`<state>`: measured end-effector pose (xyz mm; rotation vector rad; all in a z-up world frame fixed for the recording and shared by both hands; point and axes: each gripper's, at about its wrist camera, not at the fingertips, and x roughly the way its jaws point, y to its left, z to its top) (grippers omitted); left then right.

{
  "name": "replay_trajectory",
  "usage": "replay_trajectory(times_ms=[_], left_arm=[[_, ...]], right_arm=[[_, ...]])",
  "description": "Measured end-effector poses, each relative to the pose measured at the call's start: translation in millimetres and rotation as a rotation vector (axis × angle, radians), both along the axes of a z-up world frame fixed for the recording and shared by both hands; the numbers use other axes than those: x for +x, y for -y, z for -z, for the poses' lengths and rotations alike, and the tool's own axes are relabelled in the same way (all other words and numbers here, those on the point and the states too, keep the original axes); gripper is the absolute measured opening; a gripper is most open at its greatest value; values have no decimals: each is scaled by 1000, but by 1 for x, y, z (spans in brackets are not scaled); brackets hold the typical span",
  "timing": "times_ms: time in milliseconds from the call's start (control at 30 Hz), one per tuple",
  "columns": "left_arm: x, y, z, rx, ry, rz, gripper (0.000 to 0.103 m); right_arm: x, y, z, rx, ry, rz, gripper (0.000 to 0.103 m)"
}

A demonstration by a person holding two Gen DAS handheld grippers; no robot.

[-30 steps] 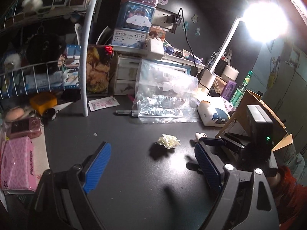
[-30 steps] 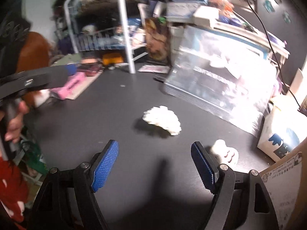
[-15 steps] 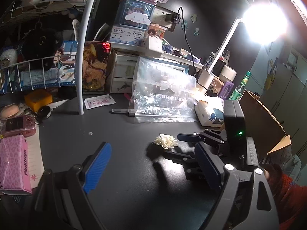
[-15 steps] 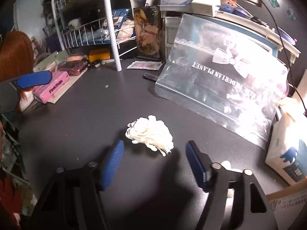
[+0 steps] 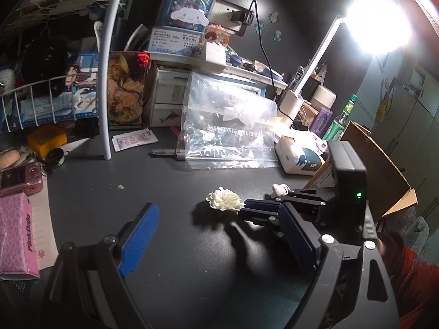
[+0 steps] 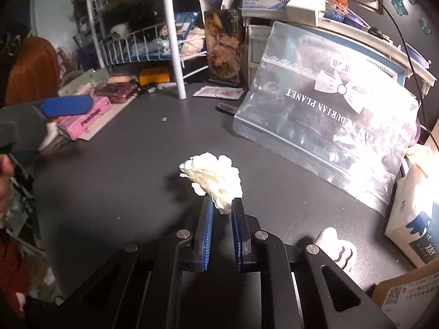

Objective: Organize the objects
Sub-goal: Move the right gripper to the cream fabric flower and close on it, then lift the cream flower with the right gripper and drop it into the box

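Note:
A white fabric flower point(image 6: 212, 176) lies on the dark desk; it also shows in the left wrist view point(image 5: 224, 199). My right gripper point(image 6: 221, 209) is shut on the flower's near edge, its blue pads pinching it; in the left wrist view the right gripper point(image 5: 242, 208) reaches in from the right. My left gripper point(image 5: 216, 235) is open and empty, a short way in front of the flower. A small white plush charm point(image 6: 336, 248) lies on the desk right of the right gripper, also in the left wrist view point(image 5: 279, 189).
A stack of clear zip bags point(image 6: 329, 120) leans at the back. A tissue pack point(image 5: 300, 159) and cardboard box point(image 5: 376, 161) stand right. A white rack pole point(image 5: 105, 87), pink camera point(image 5: 20, 178) and pink pouch point(image 5: 16, 235) are left. A pen point(image 5: 167, 153) lies by the bags.
My right gripper moved forward to the flower and closed on it; it was open before. The left gripper stayed open and shifted only slightly.

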<state>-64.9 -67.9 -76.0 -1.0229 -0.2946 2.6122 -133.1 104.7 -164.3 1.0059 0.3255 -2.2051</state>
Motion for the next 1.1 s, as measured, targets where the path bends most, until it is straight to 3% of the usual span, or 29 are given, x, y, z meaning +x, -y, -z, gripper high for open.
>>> replay_trajectory(times_ms=[233,300,333,367,400,433,600,667,700,733,967,1100], left_arm=[[-15,-13,18,-4,67,36,87],[-16,-13,20,1,73,37,87],[-16,-12,20,4,72,38,87],[-16,-11,20,7,70,38,87],[-15,-10,18,9,68,38,87],[-15,-8,18,10,67,37,87],[-13,2,17,13,64,15,87],[-11,6,18,18,66,9,87],[-11,8,19,20,67,8,87],[-10,9,19,20,70,7,87],[-11,-1,28,42,98,39,87],[-7,-17,22,105,93,117,87]], right_arm=[[22,-3,-6,-18,8,-81,9],[24,-3,-5,-14,4,-74,14],[23,-3,-5,-14,-2,-62,34],[20,-4,-6,-17,-10,-48,60],[16,-5,-6,-23,-21,-27,68],[13,-5,-6,-24,-22,-19,68],[-13,15,5,30,30,-25,62],[-18,22,10,56,39,-28,44],[-18,24,9,63,21,-30,40],[-17,25,8,64,19,-35,28],[6,17,2,23,31,-68,25],[39,11,-20,-26,-8,-111,25]])
